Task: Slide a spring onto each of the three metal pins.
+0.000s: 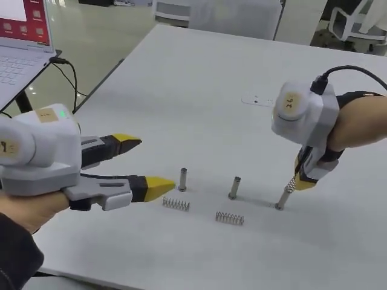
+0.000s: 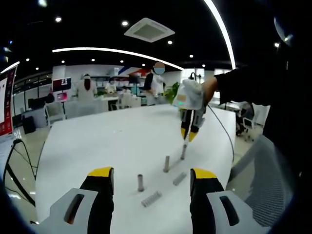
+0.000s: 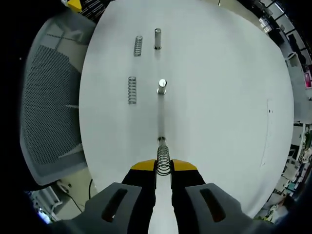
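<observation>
Your right tongs (image 3: 164, 166) are clenched on a short silver coil spring (image 3: 164, 159), with the yellow tips pinching its near end. The spring's far end meets the top of the small silver metal pin (image 1: 281, 201) directly under those tips. Can't tell how far it's threaded on. In the head view that pin looks tilted toward the right tongs, its base on the flat white surface (image 1: 199, 90).

Your left tongs (image 1: 152, 164) are released, jaws wide apart, held low over the surface. The second silver metal pin (image 1: 182, 179) stands upright just past their lower yellow tip, not touching it. The third silver metal pin (image 1: 234, 187) stands upright between the two tongs, with no spring on it.

Two springs lie flat on the surface. The first loose silver spring (image 1: 176, 204) is just off the left tongs' lower tip, beside the second pin. The second loose silver spring (image 1: 230, 218) is near the third pin, between both tongs. Neither touches a pin.

In the left gripper view, both free pins and both loose springs sit ahead between the open jaws, with the right tongs beyond them. In the right gripper view, the pins line up straight ahead of the tips and the loose springs lie left of that line.

An open silver laptop (image 1: 21, 42) with a black cable (image 1: 68, 71) sits beyond the left tongs, off the surface's edge. A grey mesh chair (image 3: 48, 97) is left of the right tongs.
</observation>
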Available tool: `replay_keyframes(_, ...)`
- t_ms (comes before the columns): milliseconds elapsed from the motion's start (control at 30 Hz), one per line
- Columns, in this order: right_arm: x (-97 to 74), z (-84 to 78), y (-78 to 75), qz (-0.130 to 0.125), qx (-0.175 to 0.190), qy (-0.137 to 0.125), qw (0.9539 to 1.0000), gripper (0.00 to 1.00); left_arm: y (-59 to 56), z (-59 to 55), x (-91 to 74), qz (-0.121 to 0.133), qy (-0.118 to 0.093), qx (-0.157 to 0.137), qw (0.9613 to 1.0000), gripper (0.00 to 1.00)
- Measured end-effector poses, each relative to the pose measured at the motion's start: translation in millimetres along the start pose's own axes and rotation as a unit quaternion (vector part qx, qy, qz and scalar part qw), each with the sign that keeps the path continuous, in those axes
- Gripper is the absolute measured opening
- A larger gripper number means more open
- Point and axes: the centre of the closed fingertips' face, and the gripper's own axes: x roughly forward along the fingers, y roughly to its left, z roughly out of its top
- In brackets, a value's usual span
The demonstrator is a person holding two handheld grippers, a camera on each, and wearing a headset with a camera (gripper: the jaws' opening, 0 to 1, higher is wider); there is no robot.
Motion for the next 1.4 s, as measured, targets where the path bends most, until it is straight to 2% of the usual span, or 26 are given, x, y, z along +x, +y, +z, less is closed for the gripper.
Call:
replay_keyframes(167,12.4,-0.5,0.2,0.002,-0.005,0.017,0.9999,0.08,-3.5,-2.0,2.1,-0.008,0.006,0.003,0.9999,0.59)
replay_keyframes(500,32.1,-1.7,-0.9,0.010,-0.004,0.028,0.9995,0.08,-5.5,-3.3,5.1,-0.016,0.007,0.002,0.9998,0.60)
replay_keyframes(833,43.2,-4.8,1.1,0.018,0.007,0.037,0.9991,0.08,-7.6,-7.8,7.6,-0.023,0.016,0.003,0.9996,0.61)
replay_keyframes(1400,54.1,-10.5,7.5,0.027,0.018,0.030,0.9990,0.11,-12.8,-17.6,10.1,-0.034,0.039,0.000,0.9987,0.62)
